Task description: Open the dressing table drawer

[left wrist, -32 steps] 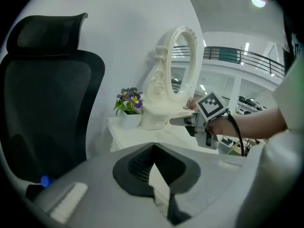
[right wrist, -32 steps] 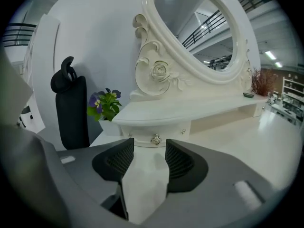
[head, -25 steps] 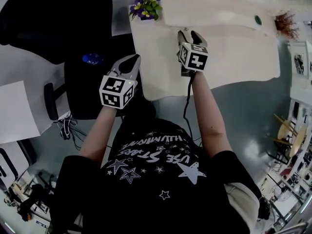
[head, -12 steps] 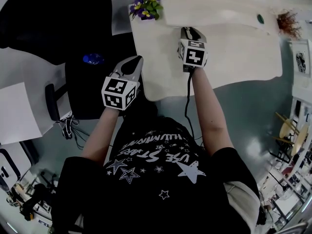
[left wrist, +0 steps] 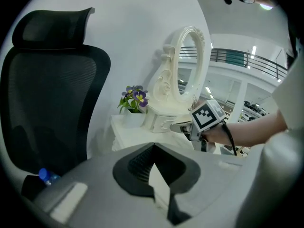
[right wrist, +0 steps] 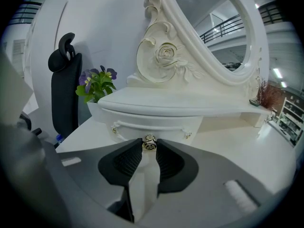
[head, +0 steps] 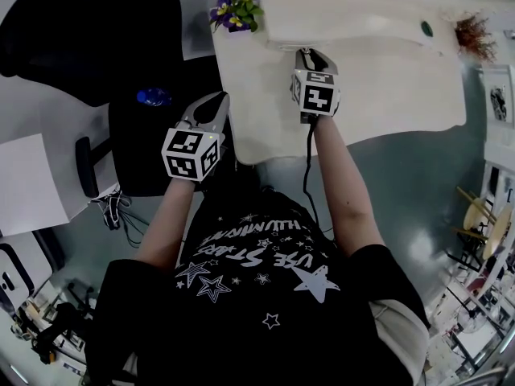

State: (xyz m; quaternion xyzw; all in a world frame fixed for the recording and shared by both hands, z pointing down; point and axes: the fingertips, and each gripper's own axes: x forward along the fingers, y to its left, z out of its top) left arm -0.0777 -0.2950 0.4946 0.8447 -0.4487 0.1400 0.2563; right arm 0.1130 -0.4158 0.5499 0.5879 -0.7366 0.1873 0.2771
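The white dressing table (head: 386,87) has a shallow drawer (right wrist: 152,125) under its raised shelf, with a small gold knob (right wrist: 149,144) at the middle. My right gripper (right wrist: 149,148) reaches the drawer front (head: 310,55). Its jaws have just closed, and their pads now press on the knob from both sides. My left gripper (head: 219,99) hangs off the table's left edge, above the black chair seat. Its jaws (left wrist: 153,146) meet at the tips with nothing between them. In the left gripper view the right gripper (left wrist: 175,127) shows at the drawer.
An ornate oval mirror (right wrist: 213,32) stands on the shelf. A pot of purple flowers (head: 236,12) sits at the table's far left corner. A black office chair (head: 96,39) with a blue-capped bottle (head: 151,96) on it stands left of the table.
The right gripper has shifted slightly at the drawer front. The left gripper has barely moved.
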